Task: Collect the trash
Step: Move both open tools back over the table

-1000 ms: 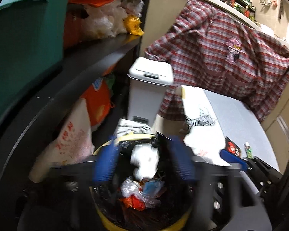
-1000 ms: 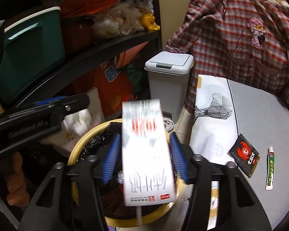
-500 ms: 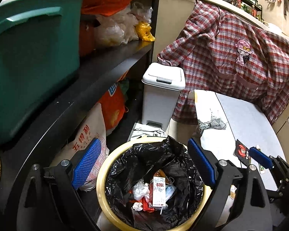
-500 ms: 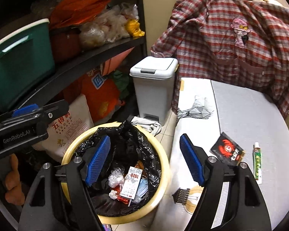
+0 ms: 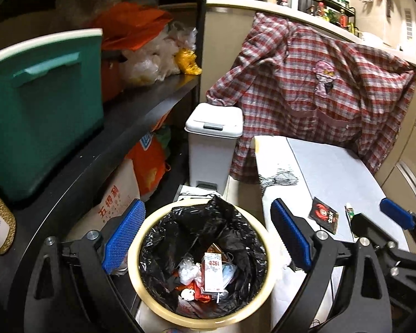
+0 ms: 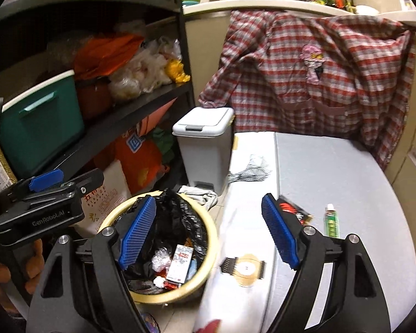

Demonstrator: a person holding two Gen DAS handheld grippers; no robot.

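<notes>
Cluttered kitchen floor holds a yellow bin (image 5: 199, 266) with a white carton (image 5: 213, 274) inside. Left gripper (image 5: 205, 238) hangs over it, jaws wide and empty. Right gripper (image 6: 208, 233), at three o'clock, has just been opening, empty, beside the grey worktop (image 6: 332, 172).

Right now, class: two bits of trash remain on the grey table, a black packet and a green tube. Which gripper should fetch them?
Probably the right gripper: open, empty, beside the black packet and green tube. The left gripper sits over the bin.
</notes>
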